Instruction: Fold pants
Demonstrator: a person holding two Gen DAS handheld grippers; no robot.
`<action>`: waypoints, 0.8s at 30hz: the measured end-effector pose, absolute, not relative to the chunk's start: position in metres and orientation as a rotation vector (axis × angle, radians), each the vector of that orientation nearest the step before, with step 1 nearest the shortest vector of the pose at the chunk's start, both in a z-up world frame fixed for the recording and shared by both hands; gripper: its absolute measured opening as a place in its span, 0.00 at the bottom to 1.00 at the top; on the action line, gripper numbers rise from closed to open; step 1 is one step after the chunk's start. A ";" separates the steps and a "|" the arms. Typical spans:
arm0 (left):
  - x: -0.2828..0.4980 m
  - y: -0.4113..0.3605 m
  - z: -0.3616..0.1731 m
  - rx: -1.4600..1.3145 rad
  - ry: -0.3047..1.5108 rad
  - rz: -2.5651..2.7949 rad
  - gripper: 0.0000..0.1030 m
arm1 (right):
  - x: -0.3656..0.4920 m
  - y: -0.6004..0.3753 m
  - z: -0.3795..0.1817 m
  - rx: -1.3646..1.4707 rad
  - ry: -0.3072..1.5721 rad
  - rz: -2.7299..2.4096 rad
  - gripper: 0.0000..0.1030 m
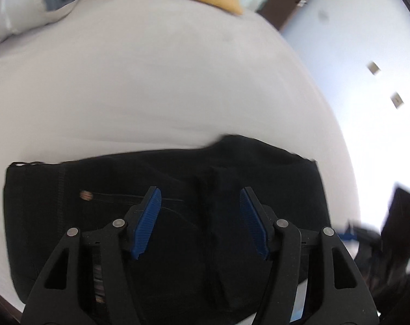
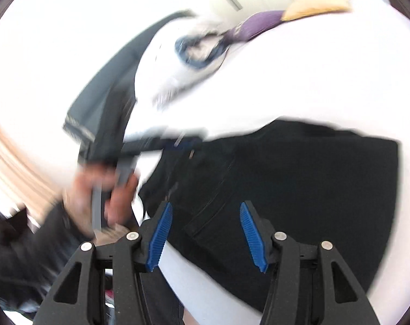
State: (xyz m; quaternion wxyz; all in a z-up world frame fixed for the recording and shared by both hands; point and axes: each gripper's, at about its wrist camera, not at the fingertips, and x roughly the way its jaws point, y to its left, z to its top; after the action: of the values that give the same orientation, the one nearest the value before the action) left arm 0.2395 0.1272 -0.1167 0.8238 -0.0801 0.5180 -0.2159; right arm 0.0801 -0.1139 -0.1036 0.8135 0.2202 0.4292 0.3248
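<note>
Pants (image 1: 164,203) lie on the bed (image 1: 150,81) as a compact black block, layers stacked, button and pocket seam facing up. Looks like the folding is mostly done (judging by the squared outline only).

Left tongs (image 1: 200,222) are apart, nothing between the pads, hovering over the middle of the pants. Right tongs (image 2: 206,237) are also apart and empty, over the near edge of the pants, where white sheet shows beside the fabric. In the right view we see a hand (image 2: 107,189) holding the left tool just beside the pants; heavy blur there.

Pillows (image 1: 28,8) sit at the far end of the bed, well apart from the pants.

Left to do, we'd guess: maybe one last fold or a smoothing pass; the far edge of the pants looks uneven. Can't tell layer count.
</note>
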 end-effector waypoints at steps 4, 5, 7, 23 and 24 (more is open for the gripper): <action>0.205 0.088 -0.151 -0.121 1.145 -0.514 0.57 | 0.120 -0.192 -0.120 0.681 0.942 0.622 0.56; 0.200 0.084 -0.163 -0.128 1.170 -0.516 0.57 | 0.127 -0.205 -0.125 0.708 0.938 0.582 0.56; 0.191 0.081 -0.185 -0.147 1.200 -0.506 0.57 | 0.147 -0.213 -0.138 0.796 0.945 0.616 0.56; 0.186 0.101 -0.202 -0.131 1.160 -0.465 0.57 | 0.030 -0.169 -0.187 0.774 1.130 0.819 0.51; 0.186 0.103 -0.202 -0.150 1.152 -0.459 0.57 | 0.017 -0.165 -0.187 0.769 1.151 0.843 0.51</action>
State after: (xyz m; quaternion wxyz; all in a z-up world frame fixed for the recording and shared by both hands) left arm 0.1856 0.1032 -0.2015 0.8111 -0.0704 0.5395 -0.2149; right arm 0.0170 -0.1650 -0.1867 0.6893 0.3439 0.5144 0.3769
